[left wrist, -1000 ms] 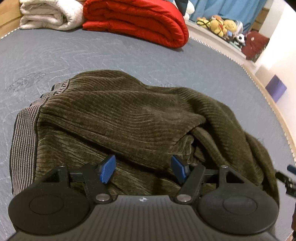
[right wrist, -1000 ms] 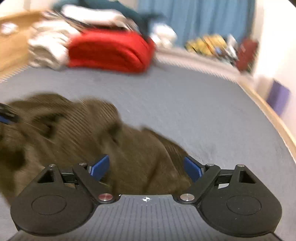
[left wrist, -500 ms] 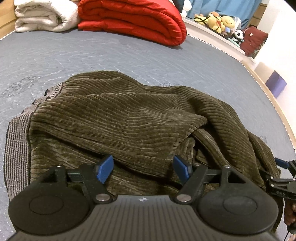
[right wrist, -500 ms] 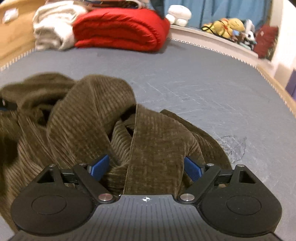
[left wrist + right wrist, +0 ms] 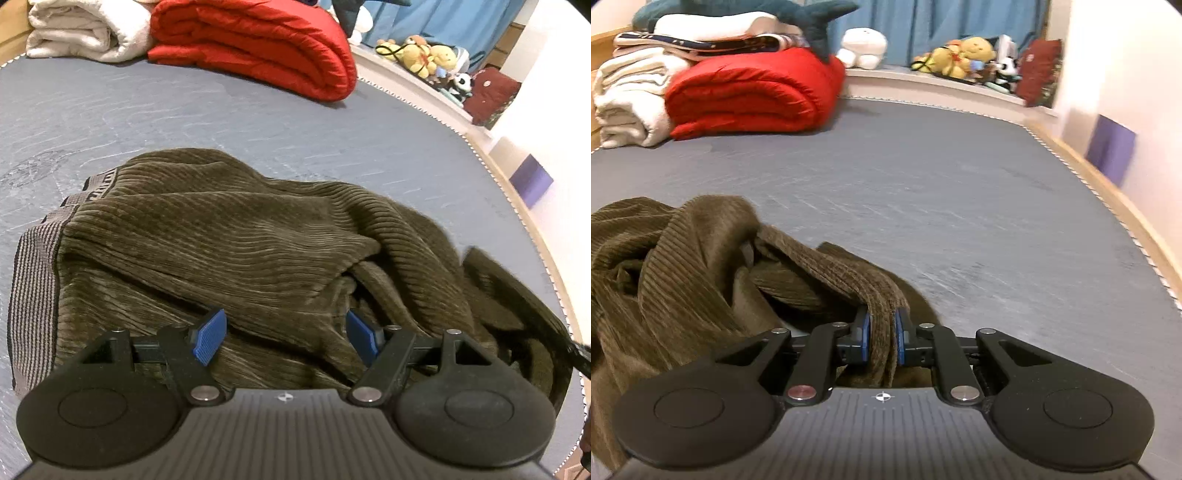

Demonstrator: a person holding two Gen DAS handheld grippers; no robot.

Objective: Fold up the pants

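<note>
Olive-brown corduroy pants (image 5: 236,236) lie crumpled on the grey bed, with a striped grey waistband (image 5: 35,273) at the left. My left gripper (image 5: 286,338) is open just above the near edge of the heap, holding nothing. My right gripper (image 5: 882,332) is shut on a bunched fold of the pants (image 5: 701,266) at the heap's right end, with the cloth lifted and pulled taut toward it. A dark part of the right gripper (image 5: 580,356) shows at the right edge of the left wrist view.
A folded red quilt (image 5: 258,44) and white blankets (image 5: 77,29) lie at the far end of the bed. Stuffed toys (image 5: 960,55) sit on a ledge behind. The bed's wooden edge (image 5: 1115,195) runs along the right, with a purple box (image 5: 1112,147) beyond.
My right gripper has shut on a fold of the pants and pulled it up and to the right. My left gripper stays open over the heap.
</note>
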